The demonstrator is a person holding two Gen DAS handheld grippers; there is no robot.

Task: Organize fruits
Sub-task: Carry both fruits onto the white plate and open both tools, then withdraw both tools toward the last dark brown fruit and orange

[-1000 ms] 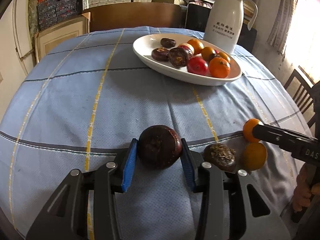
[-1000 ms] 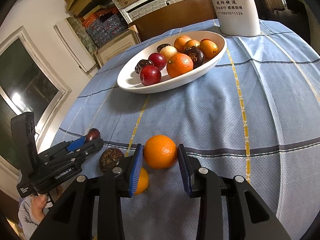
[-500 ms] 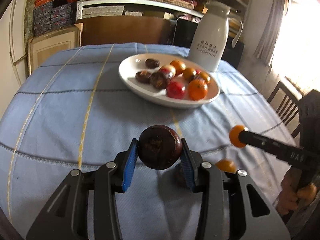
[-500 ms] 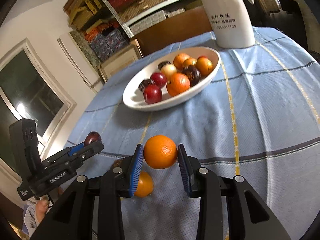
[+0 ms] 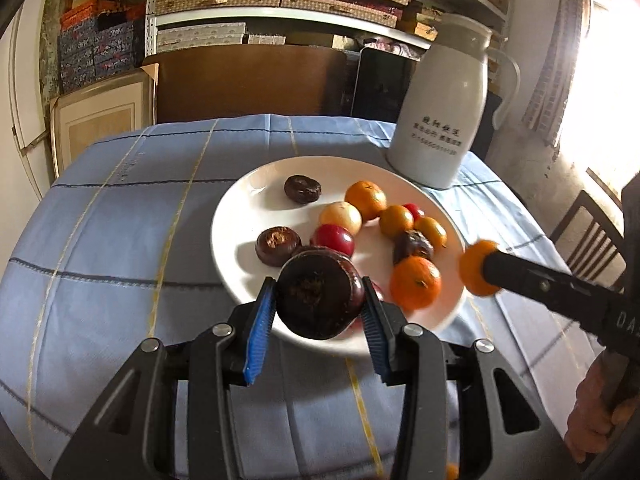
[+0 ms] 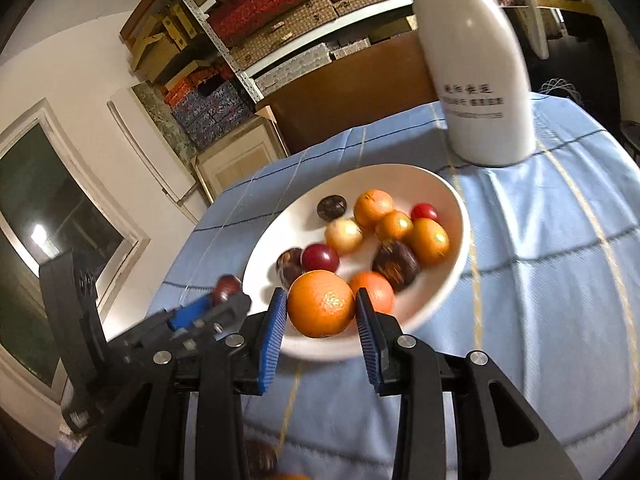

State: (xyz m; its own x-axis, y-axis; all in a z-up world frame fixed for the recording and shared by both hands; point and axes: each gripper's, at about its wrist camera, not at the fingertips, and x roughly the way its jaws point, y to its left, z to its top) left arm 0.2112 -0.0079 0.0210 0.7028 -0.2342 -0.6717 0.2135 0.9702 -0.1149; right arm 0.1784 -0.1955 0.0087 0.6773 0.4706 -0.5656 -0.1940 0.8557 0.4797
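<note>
While the left tongs (image 5: 320,316) are clamped on a dark round fruit (image 5: 320,294) and the right tongs (image 6: 321,312) on an orange (image 6: 321,303), the white plate (image 5: 248,200) is seen just beyond both loads, at frame centre. Each fruit is held over the plate's near rim (the right one seemingly further in), so a short forward reach is judged enough.

The left gripper (image 5: 320,312) holds a mangosteen (image 5: 320,294) over the near rim of the plate (image 5: 248,200); the right gripper (image 6: 320,316), to its right, holds an orange (image 6: 322,304) there too. Beyond the plate's fruit, the jug (image 5: 440,120) stands on the surface (image 5: 100,220).
</note>
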